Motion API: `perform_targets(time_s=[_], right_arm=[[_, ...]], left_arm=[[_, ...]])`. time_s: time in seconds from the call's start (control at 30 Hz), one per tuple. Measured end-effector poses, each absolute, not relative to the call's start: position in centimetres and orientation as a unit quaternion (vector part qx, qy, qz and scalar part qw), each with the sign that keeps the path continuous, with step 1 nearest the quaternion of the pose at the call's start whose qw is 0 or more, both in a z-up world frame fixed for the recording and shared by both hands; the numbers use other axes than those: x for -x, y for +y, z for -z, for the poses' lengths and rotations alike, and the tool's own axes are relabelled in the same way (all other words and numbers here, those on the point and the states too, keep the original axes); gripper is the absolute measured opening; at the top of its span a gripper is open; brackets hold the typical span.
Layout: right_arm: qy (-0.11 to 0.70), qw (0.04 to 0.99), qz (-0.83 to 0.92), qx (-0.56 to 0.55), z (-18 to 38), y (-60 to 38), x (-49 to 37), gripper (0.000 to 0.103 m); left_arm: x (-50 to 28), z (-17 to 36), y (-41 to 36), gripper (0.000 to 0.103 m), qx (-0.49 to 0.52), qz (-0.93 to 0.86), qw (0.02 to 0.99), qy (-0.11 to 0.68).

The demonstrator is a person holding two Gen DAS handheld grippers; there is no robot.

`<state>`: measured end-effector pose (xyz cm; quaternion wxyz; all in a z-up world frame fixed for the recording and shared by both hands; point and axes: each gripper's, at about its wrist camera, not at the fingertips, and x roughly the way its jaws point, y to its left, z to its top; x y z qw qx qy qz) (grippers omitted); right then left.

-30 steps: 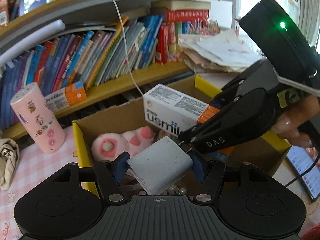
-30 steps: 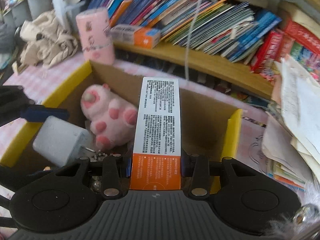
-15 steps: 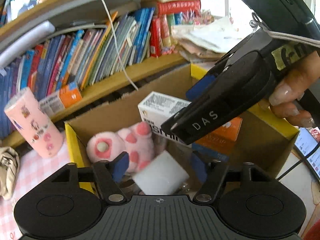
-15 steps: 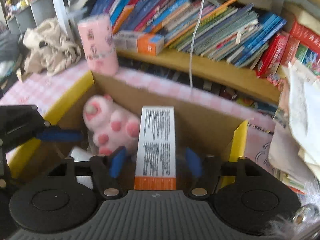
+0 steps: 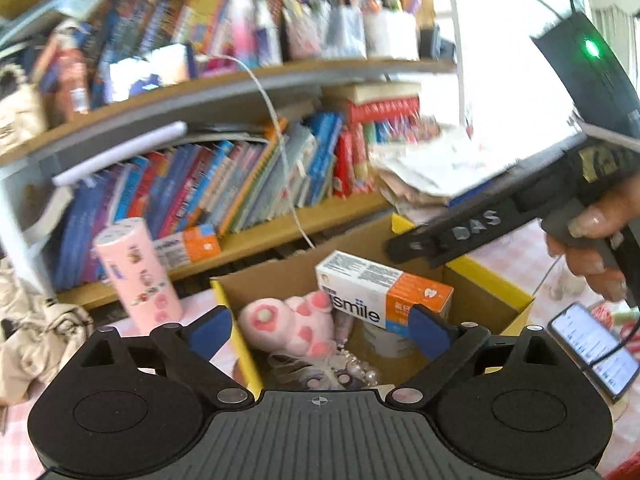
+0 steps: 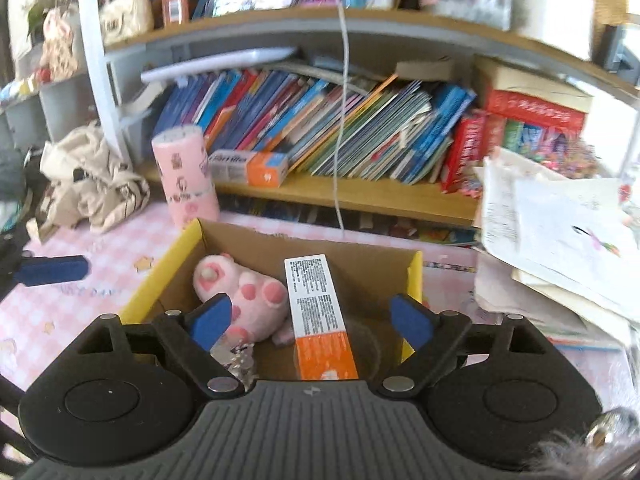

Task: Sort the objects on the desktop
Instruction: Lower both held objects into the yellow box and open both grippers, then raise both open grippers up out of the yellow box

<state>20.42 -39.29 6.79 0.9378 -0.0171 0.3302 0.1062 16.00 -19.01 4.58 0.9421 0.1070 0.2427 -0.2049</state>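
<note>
A cardboard box with yellow flaps [image 5: 492, 280] [image 6: 160, 276] stands on the pink checked table. In it lie a pink plush paw [image 5: 288, 320] [image 6: 240, 292], a white-and-orange toothpaste carton [image 5: 384, 292] [image 6: 320, 316] and some beads [image 5: 352, 368]. My left gripper [image 5: 320, 328] is open and empty, above the box's near side. My right gripper [image 6: 310, 318] is open and empty, above the box; its body shows in the left wrist view [image 5: 500, 224], up and to the right. The white block I dropped is hidden.
A pink cylinder [image 5: 136, 272] [image 6: 186, 176] stands left of the box, and a second toothpaste carton [image 6: 248, 166] lies on the book shelf behind. Loose papers [image 6: 560, 240] pile at the right. A phone [image 5: 592, 348] lies at right. A beige cloth bag [image 6: 88, 184] lies left.
Both grippers opened and pulled up and back from the box. The left let go of the white block and the right let go of the toothpaste carton, which now lies in the box.
</note>
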Motion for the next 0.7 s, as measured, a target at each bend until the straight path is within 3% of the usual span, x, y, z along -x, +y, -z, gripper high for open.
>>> perform_targets(time_s=[0.3, 0.7], right_arm=[[0.321, 0.945, -0.06, 0.009, -7.3, -37.4, -13.7, 0.091], [0.349, 0.937, -0.03, 0.015, -2.9, -33.1, -6.9, 0.094]], left_arm=[[-11.7, -5.5, -13.3, 0.097, -0.042, 0.174, 0.955, 0.236], [-6.5, -2.6, -8.9, 0.098, -0.048, 0.137, 0.949, 0.281]])
